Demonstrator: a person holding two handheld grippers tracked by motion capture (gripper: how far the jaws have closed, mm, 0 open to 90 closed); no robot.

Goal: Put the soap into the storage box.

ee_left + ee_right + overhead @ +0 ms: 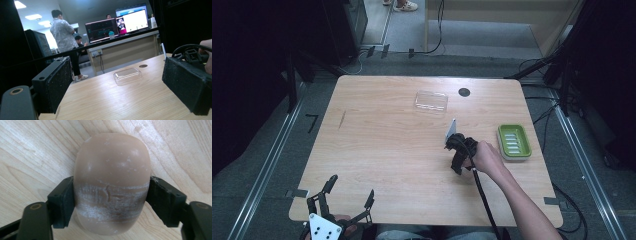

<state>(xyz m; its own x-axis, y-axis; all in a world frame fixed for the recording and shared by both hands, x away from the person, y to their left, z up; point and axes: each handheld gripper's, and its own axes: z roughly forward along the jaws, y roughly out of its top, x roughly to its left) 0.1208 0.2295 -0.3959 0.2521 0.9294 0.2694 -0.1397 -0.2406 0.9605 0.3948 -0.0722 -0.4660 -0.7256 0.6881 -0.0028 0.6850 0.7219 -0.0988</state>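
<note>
Light wooden table [387,150]. The right tool [112,197] has its black pads pressed on both sides of a rounded tan bar of soap [112,182] lying on the table, near a green ribbed soap dish [514,141]. The left tool [347,200], at the near edge, stands open and holds nothing.

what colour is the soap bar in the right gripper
Light brown soap bar, with whitish scuff streaks across its middle; clearest in the right gripper view.

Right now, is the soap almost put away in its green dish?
Not yet. Done: the right gripper has its jaws pressed on both sides of the brown soap, which lies on the table. In hand: that grip. Left, probably: lifting it over to the green soap dish. The left gripper waits open.
</note>
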